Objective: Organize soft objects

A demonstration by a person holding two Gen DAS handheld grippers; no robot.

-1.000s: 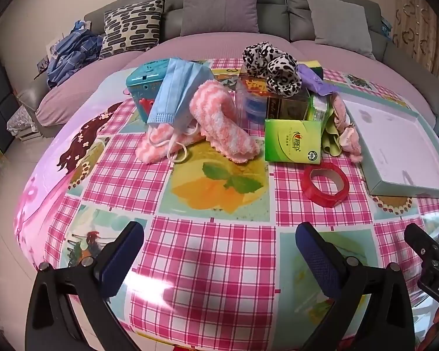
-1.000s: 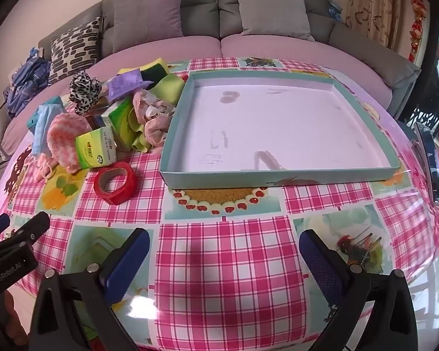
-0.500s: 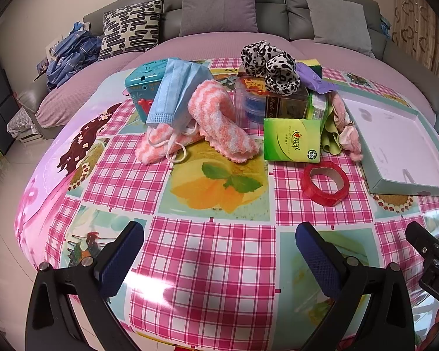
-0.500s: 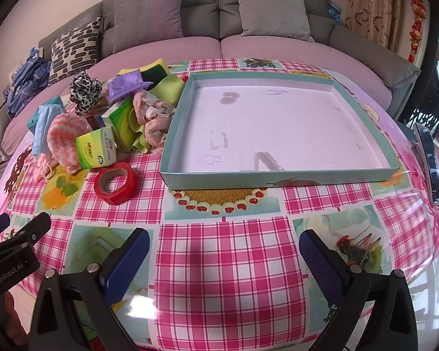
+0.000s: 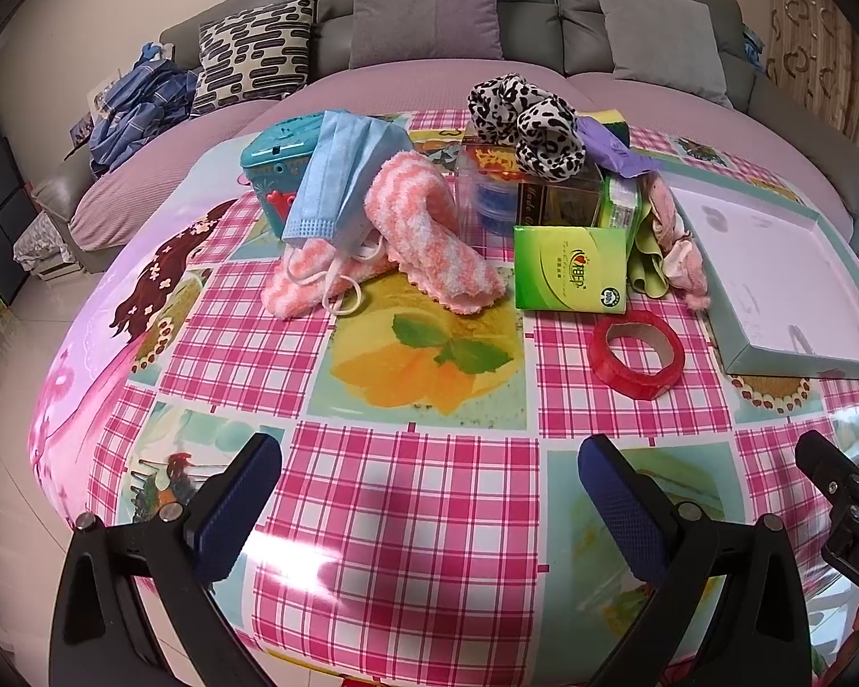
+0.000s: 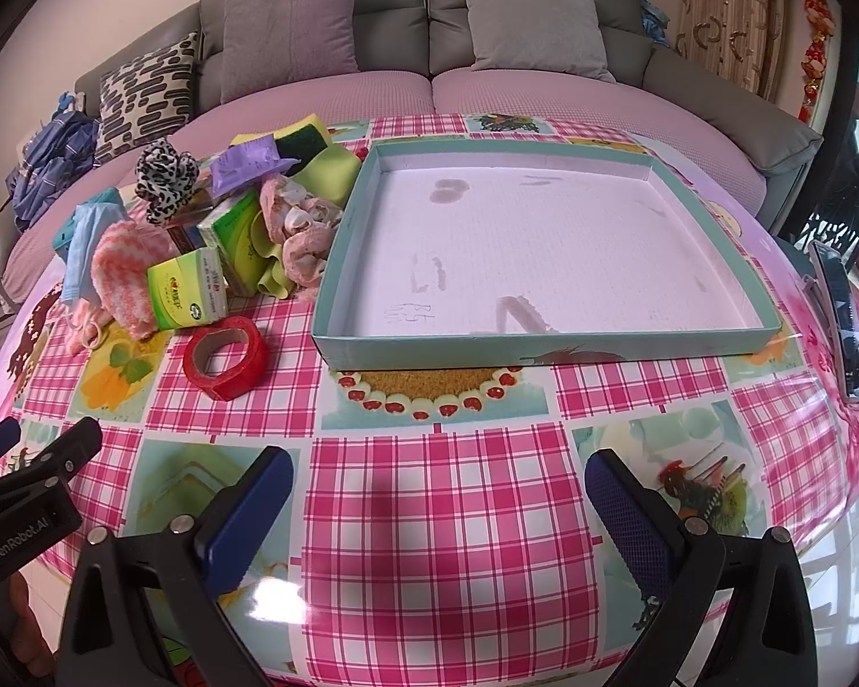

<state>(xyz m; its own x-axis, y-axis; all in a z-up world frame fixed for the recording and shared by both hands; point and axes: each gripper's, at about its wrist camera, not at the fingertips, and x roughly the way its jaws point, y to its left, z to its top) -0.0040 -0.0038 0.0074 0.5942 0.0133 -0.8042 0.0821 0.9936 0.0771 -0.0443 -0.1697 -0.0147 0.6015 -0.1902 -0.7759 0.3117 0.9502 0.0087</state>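
Very little has changed over the last second. Both views have crept slightly closer to the surface (image 5: 418, 515), so the pile and the tray (image 6: 544, 338) sit a touch larger in frame, but nothing on the checked cloth has shifted. Both grippers are still empty. The left gripper (image 5: 429, 486) hangs over the near edge with its jaws spread wide, and so does the right gripper (image 6: 438, 501). By my reading the sorting has not begun: the tray holds nothing, and every soft item remains in the heap to its left.

That heap mixes soft and hard things. The socks (image 5: 429, 240) are fluffy, coral-and-white striped and limp, one draped over the other. A pleated blue mask (image 5: 338, 183) lies across them, its white ear loops trailing onto the cloth. A leopard-print scrunchie (image 5: 532, 120) perches on top of a clear box (image 5: 487, 194). A pink crumpled cloth (image 6: 303, 229) lies just beside the tray's left wall, with a yellow-green cloth (image 6: 326, 174) and a sponge (image 6: 303, 134) behind it.

The rigid things are a glossy green tissue pack (image 5: 570, 269), a teal plastic case (image 5: 275, 160) and a red tape roll (image 5: 635, 352) lying flat, apart from the pile. The tray is shallow, teal-walled cardboard with a pale, stained floor.
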